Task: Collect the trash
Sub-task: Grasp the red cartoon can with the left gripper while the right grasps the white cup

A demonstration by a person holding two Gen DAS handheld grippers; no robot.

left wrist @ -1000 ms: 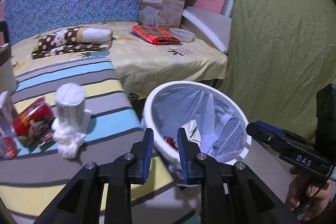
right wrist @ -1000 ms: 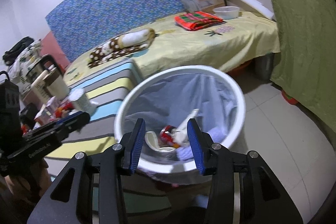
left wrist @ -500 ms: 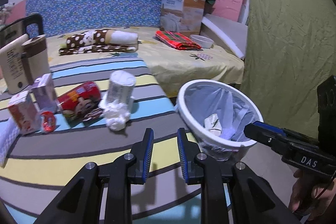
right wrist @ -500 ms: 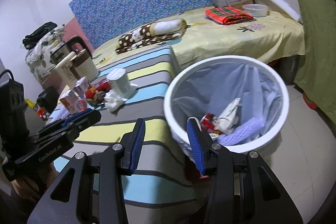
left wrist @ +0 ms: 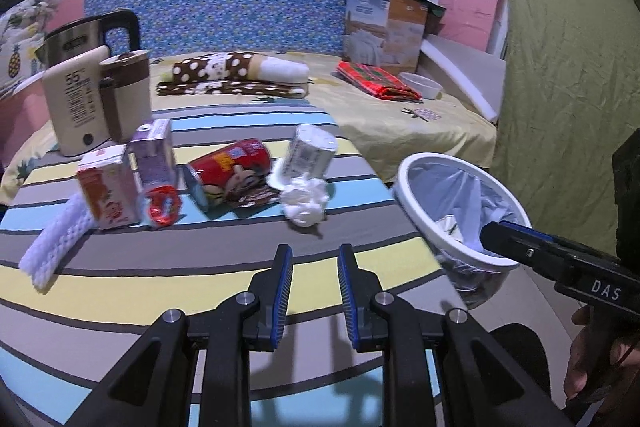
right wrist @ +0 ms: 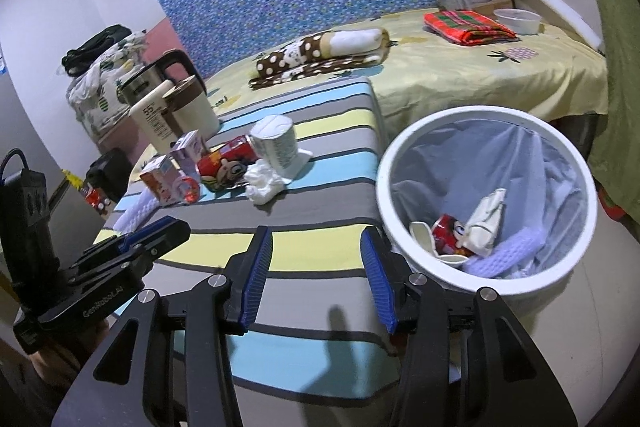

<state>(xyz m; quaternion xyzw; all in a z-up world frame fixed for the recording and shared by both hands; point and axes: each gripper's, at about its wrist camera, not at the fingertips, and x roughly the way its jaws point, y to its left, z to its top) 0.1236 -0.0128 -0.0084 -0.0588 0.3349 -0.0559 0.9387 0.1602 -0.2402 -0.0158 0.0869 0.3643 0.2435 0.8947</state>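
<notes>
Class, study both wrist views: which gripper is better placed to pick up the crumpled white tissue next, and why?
Probably the left gripper: it is open, empty, and the crumpled white tissue lies almost straight ahead of its fingers. The right gripper, also open, sits beside the trash bin.

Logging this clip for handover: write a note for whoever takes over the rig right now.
Left gripper: open, empty, above the striped table.
Right gripper: open, empty, beside the bin.
Done: bin holds a red can, crumpled paper, white mesh.
Left on table: tissue wad, white cup, lying red can, two cartons, small red item, foam net.
The tissue wad looks like the nearest pick.
</notes>
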